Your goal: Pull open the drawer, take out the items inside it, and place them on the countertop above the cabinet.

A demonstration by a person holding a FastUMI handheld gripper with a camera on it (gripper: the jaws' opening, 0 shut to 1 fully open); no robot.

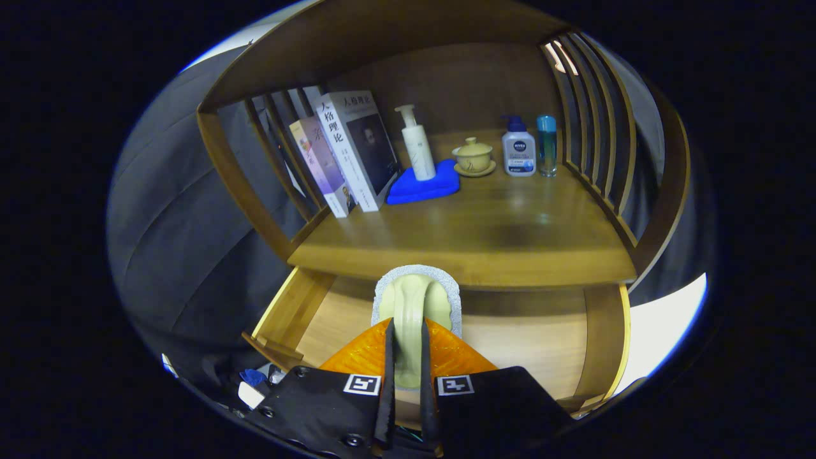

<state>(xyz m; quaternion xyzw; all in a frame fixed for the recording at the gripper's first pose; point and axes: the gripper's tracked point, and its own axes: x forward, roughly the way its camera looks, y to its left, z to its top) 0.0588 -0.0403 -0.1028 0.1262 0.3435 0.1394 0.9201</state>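
Observation:
My gripper (406,357) is shut on the pale green handle of a scrubbing pad (415,298) with a grey fuzzy rim. The pad stands upright between the fingers, held over the open drawer (542,344) and just in front of the countertop's front edge. The drawer's light wooden floor shows to either side of the pad, and its left wall (287,312) slants off beside the fingers. The wooden countertop (497,236) stretches beyond the pad, bare along its near half.
At the back of the countertop stand leaning books (350,153), a white pump bottle (417,143) on a blue cloth (424,185), a lidded teacup (473,156), a blue-capped bottle (518,150) and a blue tumbler (546,145). Slatted rails (593,127) close both sides.

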